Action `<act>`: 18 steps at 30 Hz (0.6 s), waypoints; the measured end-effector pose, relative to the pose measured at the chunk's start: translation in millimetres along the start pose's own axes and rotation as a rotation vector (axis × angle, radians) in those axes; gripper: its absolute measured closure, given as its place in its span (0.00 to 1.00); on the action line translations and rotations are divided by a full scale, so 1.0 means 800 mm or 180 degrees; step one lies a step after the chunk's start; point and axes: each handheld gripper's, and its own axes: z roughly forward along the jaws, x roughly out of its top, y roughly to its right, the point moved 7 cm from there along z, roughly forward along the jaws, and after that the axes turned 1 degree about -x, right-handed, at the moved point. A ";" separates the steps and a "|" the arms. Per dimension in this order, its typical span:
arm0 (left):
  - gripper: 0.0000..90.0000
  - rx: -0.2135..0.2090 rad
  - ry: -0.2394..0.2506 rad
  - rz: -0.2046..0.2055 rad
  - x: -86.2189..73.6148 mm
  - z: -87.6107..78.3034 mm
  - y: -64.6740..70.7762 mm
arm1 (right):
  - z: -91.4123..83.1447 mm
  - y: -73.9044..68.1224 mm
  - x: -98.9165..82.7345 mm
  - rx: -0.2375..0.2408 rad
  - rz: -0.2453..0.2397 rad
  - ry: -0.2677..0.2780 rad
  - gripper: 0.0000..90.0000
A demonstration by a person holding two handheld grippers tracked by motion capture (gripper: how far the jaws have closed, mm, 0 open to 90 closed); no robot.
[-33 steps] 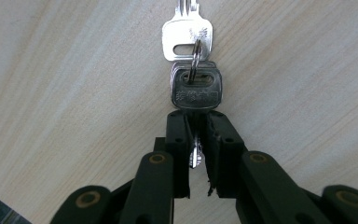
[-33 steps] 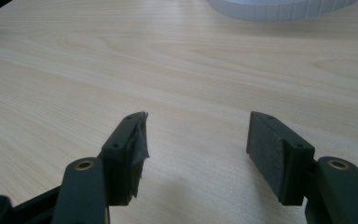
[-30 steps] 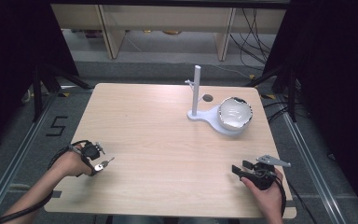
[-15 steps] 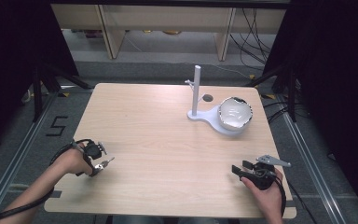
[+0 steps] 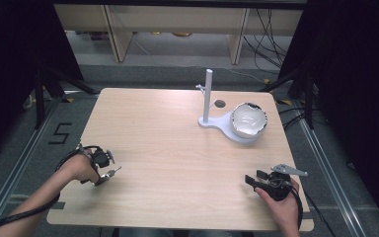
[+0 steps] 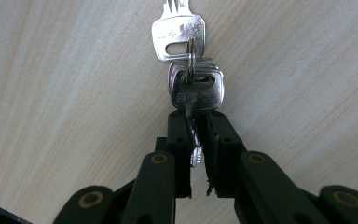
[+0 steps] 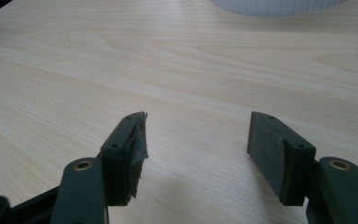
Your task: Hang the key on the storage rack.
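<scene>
Up close, the bunch of keys (image 6: 191,70) is silver, stamped, several on one ring, pinched at its lower edge by the left gripper (image 6: 196,135), jaws just closed on it, above the table's (image 5: 177,148) near-left corner. Right gripper (image 7: 196,154) jaws spread, empty. High view adds one white stand (image 5: 208,106) and one bowl (image 5: 249,120).

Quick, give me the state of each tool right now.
Left tool: its jaws have just been closing and are now shut on the bunch of keys.
Right tool: open, nothing between its jaws.
</scene>
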 end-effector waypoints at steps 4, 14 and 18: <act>0.90 0.0019 0.0105 0.0007 -0.003 0.000 0.001 | -0.001 -0.002 0.000 0.0060 0.0016 -0.0009 0.43; 0.90 0.0083 0.0208 0.0035 -0.001 -0.003 0.002 | -0.002 -0.001 0.000 -0.0001 -0.0003 -0.0033 0.43; 0.90 0.0143 0.0208 0.0074 0.001 -0.012 0.002 | -0.001 -0.005 -0.001 0.0011 0.0091 -0.0034 0.43</act>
